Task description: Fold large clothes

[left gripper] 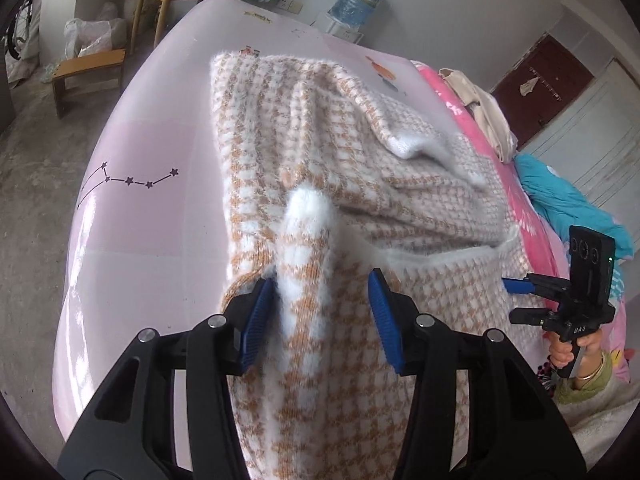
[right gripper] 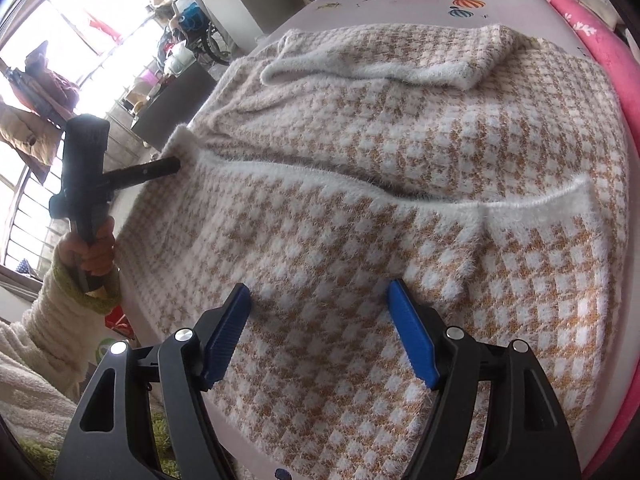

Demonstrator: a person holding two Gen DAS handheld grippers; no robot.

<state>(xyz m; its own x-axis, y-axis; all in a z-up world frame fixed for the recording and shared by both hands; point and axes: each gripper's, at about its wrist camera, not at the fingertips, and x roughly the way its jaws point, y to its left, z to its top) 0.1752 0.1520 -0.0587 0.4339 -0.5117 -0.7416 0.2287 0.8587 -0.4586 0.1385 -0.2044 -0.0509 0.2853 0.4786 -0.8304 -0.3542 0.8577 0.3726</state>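
Note:
A fuzzy orange-and-white checked sweater point(left gripper: 320, 152) lies spread on a pink table point(left gripper: 152, 184). One sleeve point(right gripper: 372, 64) is folded across its far end. My left gripper point(left gripper: 320, 312) is open, jaws wide apart, with a raised ridge of the sweater's white-trimmed edge point(left gripper: 304, 240) standing between the blue pads point(left gripper: 256, 320) and touching the left one. My right gripper point(right gripper: 320, 332) is open and empty, hovering over the near part of the sweater point(right gripper: 360, 260). It also shows in the left wrist view point(left gripper: 520, 300) at the sweater's right edge. The left gripper shows in the right wrist view point(right gripper: 172, 166) at the sweater's left edge.
A pink blanket point(left gripper: 480, 128) and a blue cloth point(left gripper: 568, 200) lie right of the table. Wooden stools point(left gripper: 88, 68) stand on the concrete floor at the far left. A window with hanging clothes point(right gripper: 52, 92) is on the left in the right wrist view.

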